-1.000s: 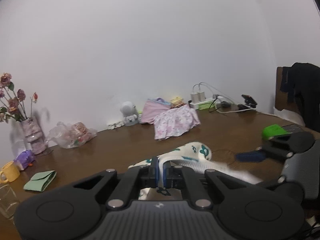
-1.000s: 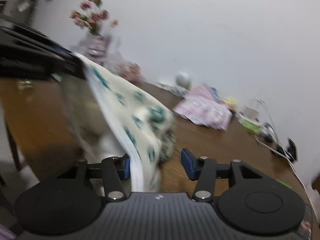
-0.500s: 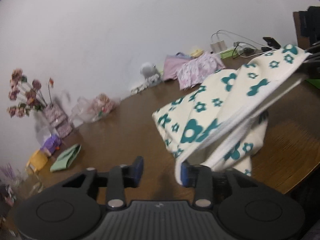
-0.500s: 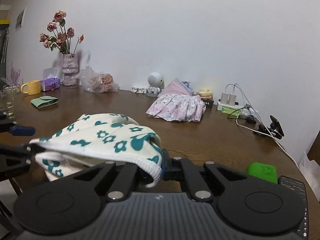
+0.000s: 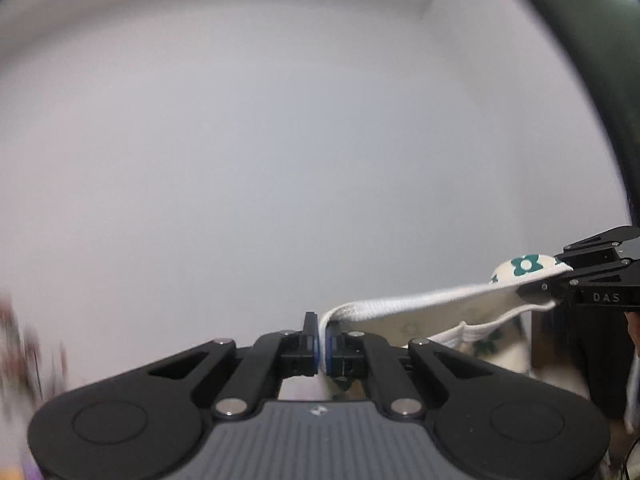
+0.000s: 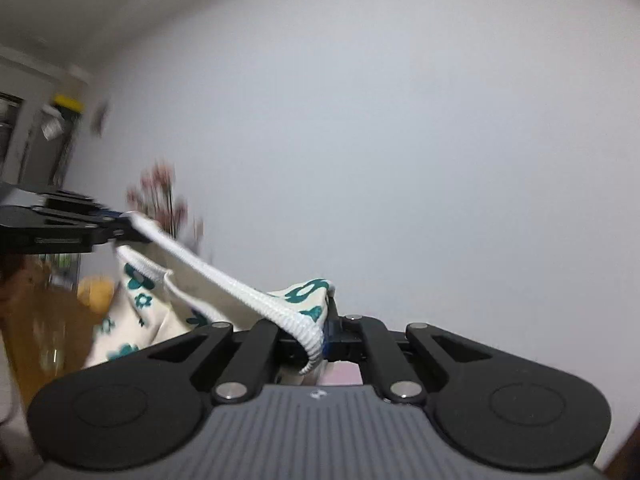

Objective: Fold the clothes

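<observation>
A cream garment with teal flowers (image 6: 132, 308) and a white ribbed waistband (image 5: 404, 303) hangs in the air, stretched between both grippers. My left gripper (image 5: 322, 340) is shut on one end of the waistband; it shows from the side in the right wrist view as the left gripper (image 6: 120, 226) at the left edge. My right gripper (image 6: 324, 338) is shut on the other end of the waistband (image 6: 224, 280), and it appears in the left wrist view as the right gripper (image 5: 560, 276) at the right edge. The garment's body droops below the band.
Both cameras tilt up at a plain white wall (image 5: 280, 140). Blurred pink flowers (image 6: 160, 196), a yellow object (image 6: 94, 288) and the brown table (image 6: 40, 320) sit low on the left in the right wrist view. A dark curved edge (image 5: 592, 40) runs down the left wrist view's right side.
The left gripper has shut on the waistband. Both grippers have risen and tilted up toward the wall, lifting the garment off the table and pulling its waistband taut between them.
</observation>
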### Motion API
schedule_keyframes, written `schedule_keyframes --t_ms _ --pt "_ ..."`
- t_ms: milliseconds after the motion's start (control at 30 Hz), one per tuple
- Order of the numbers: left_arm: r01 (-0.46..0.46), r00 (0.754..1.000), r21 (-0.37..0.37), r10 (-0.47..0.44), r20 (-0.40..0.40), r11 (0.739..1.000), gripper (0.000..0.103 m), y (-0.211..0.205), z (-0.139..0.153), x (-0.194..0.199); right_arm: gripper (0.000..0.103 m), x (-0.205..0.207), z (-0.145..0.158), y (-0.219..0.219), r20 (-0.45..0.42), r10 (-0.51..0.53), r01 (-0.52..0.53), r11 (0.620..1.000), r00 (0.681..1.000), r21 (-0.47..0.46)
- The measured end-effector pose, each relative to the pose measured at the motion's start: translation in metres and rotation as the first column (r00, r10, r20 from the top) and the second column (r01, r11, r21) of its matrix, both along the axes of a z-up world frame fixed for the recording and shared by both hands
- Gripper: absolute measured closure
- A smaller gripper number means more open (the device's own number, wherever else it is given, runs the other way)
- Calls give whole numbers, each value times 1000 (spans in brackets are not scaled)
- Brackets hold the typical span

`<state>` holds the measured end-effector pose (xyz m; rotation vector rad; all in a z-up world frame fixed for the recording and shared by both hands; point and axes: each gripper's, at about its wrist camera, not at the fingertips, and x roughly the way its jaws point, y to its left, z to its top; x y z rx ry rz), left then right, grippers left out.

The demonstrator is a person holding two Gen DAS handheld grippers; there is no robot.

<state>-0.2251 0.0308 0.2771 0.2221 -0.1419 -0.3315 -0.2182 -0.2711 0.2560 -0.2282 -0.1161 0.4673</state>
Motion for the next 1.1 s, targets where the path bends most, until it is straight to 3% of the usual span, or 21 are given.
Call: schedule_keyframes --t_ms 100,200,267,367,467,533,567,600,633,667,700,733,800,833,900,933,1033,1100 --pt "36 984 -10 -33 175 999 101 -8 59 -15 101 -12 57 -6 90 -1 2 1000 996 -11" --pt "47 976 -36 -38 215 998 100 -7 85 -5 101 -15 106 -13 138 -8 9 1000 990 -9" --pt "50 982 -46 -40 187 998 100 -6 86 12 101 -1 115 -16 111 -17 17 1000 994 2" --pt "46 995 -44 -42 87 998 100 -9 73 58 101 41 110 -18 -2 17 -17 1000 1000 25" --pt "18 999 -31 -19 -36 999 100 -13 56 121 101 100 90 -11 -117 4 -1 1000 993 21" --pt "-12 987 -32 7 -159 999 99 -18 45 182 101 159 74 -3 -213 -33 38 999 976 22" --pt "-23 965 -46 10 -262 999 94 -20 38 219 100 194 65 2 -275 -77 83 996 958 11" --pt "-33 926 -66 5 -377 997 77 -21 28 254 98 229 55 7 -337 -121 128 992 934 -3" --pt "-46 854 -96 -11 -521 994 63 -20 12 285 80 265 42 13 -419 -169 165 985 892 -48" --pt "-68 744 -125 -33 -668 990 41 -19 -8 312 49 296 26 17 -512 -209 183 978 833 -102" --pt "-84 628 -148 -63 -775 985 43 -17 -28 332 43 324 4 17 -610 -232 184 973 758 -141" --pt "-67 556 -163 -99 -825 984 46 -15 -49 339 43 335 -13 15 -661 -225 166 974 716 -152" --pt "11 494 -171 -154 -856 985 47 -13 -84 339 34 336 -43 9 -720 -184 92 982 669 -166" --pt "22 488 -154 -145 -861 988 47 -11 -97 334 22 333 -57 5 -745 -161 49 984 647 -170" --pt "20 473 -104 -101 -875 994 46 -6 -119 320 20 325 -78 -2 -785 -131 -9 985 605 -172" --pt "26 480 -92 -93 -872 995 45 -2 -127 310 20 320 -87 -4 -802 -119 -36 984 586 -172" --pt "33 535 -87 -91 -840 996 42 18 -147 272 20 291 -110 -13 -812 -95 -41 989 576 -144" --pt "52 593 -93 -106 -798 994 28 24 -165 236 19 261 -134 -24 -806 -65 -16 996 588 -92"
